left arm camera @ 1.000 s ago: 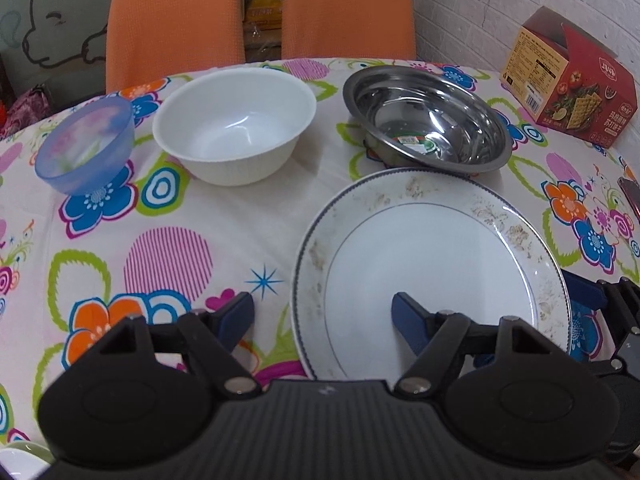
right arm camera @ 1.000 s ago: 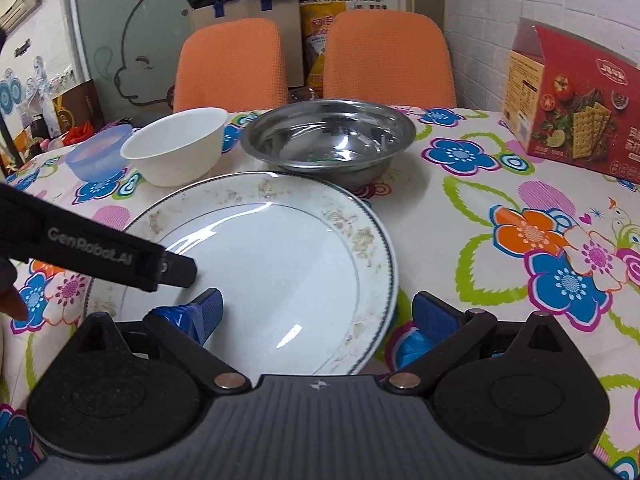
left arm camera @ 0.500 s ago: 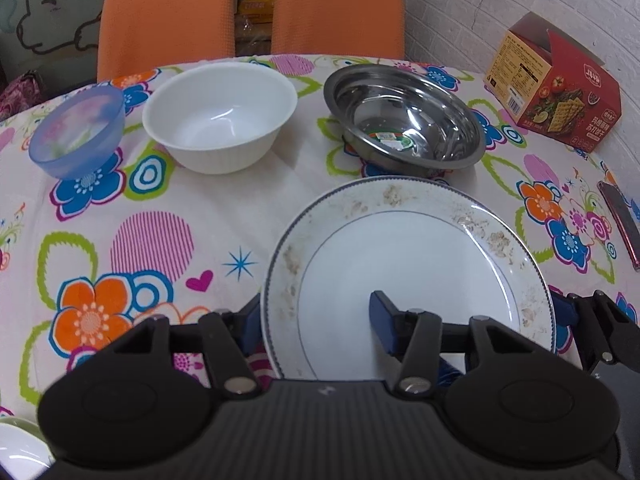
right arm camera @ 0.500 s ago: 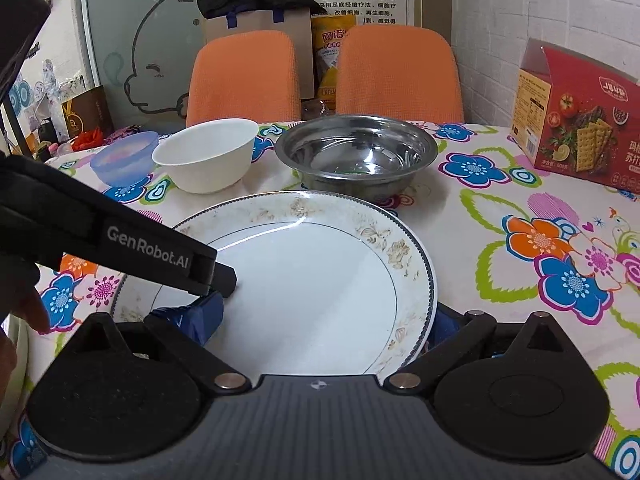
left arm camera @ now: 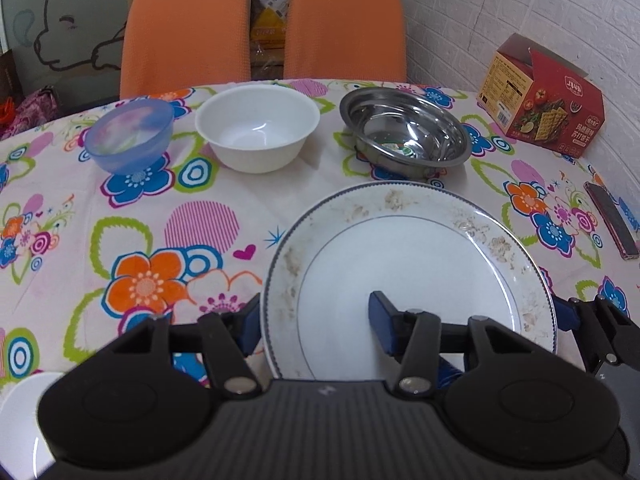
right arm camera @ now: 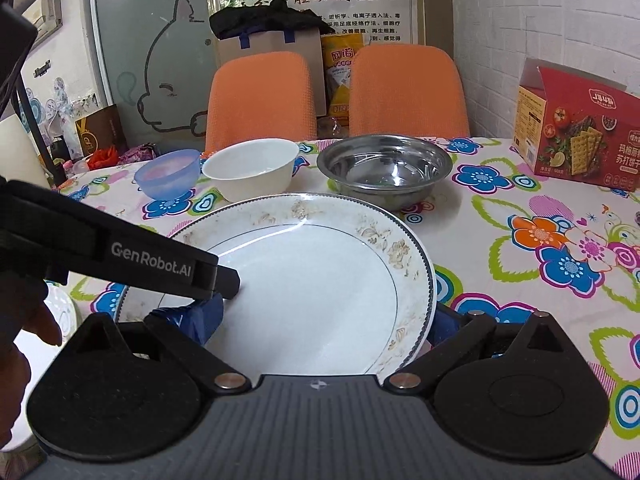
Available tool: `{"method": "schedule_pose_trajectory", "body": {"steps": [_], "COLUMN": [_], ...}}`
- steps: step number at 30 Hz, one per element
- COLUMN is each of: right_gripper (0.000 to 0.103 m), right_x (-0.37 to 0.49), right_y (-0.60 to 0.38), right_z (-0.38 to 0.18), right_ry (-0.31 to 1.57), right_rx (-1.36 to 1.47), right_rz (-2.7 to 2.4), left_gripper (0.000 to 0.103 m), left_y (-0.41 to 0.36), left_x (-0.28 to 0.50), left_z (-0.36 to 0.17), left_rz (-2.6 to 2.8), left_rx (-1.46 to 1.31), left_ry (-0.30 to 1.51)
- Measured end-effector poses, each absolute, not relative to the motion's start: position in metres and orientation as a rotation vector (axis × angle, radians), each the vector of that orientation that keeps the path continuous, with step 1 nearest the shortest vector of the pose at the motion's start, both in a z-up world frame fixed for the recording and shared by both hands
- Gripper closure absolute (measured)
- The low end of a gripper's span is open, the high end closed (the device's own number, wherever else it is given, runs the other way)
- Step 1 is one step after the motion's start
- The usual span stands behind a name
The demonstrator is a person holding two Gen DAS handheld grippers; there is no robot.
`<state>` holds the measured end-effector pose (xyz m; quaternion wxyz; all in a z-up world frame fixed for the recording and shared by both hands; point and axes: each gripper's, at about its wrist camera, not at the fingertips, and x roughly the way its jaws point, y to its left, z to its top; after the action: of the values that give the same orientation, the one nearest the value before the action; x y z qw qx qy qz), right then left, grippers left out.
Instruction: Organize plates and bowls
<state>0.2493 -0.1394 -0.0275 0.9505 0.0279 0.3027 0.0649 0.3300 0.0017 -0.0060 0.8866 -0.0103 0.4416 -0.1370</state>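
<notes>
We have the wide white china plate with the thin blue rim line and faded gold flowers (left arm camera: 408,276) between both sets of tongs, low over the flowered table (left arm camera: 132,216) and in front of the row of bowls. The left tongs (left arm camera: 316,320) straddle the plate's near-left rim, one blue pad on the upper face and one at the outer edge, clenched on it as far as we can judge. The right tongs (right arm camera: 324,322) take the rim on the other side in the same way; the outer pad is mostly hidden behind the edge, so we cannot be sure how firmly it bears.

Beyond stand the small translucent blue plastic bowl (left arm camera: 130,136), the round white bowl (left arm camera: 258,128) and the shallow stainless-steel basin (left arm camera: 404,132), each apart from the others.

We judge the plate stiff, fairly heavy, glazed and slippery, and breakable if dropped. The flat rim band is the place to hold it, on opposite sides, with the plate kept level so that it cannot slide out of the pads.
</notes>
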Motion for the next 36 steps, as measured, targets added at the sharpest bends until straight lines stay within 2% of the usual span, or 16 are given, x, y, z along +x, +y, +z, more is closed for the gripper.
{"method": "schedule_pose_trajectory", "body": {"steps": [12,22,36], "right_gripper": [0.014,0.014,0.016], "right_x": [0.194,0.167,0.169], "right_y": [-0.062,0.02,0.026], "right_z": [-0.001,-0.023,-0.038], "right_ry": [0.543,0.611,0.639], "right_rx": [-0.022,-0.048,-0.053], "right_rz": [0.21,0.425,0.449], "left_gripper": [0.053,0.053,0.052], "left_y": [0.084,0.185,0.205], "left_x": [0.254,0.197,0.182], "left_z": [0.019,-0.002,-0.011], "left_rz": [-0.231,-0.017,-0.023], "left_rx": [-0.108,-0.159,-0.201], "left_ry": [0.817,0.85,0.812]}}
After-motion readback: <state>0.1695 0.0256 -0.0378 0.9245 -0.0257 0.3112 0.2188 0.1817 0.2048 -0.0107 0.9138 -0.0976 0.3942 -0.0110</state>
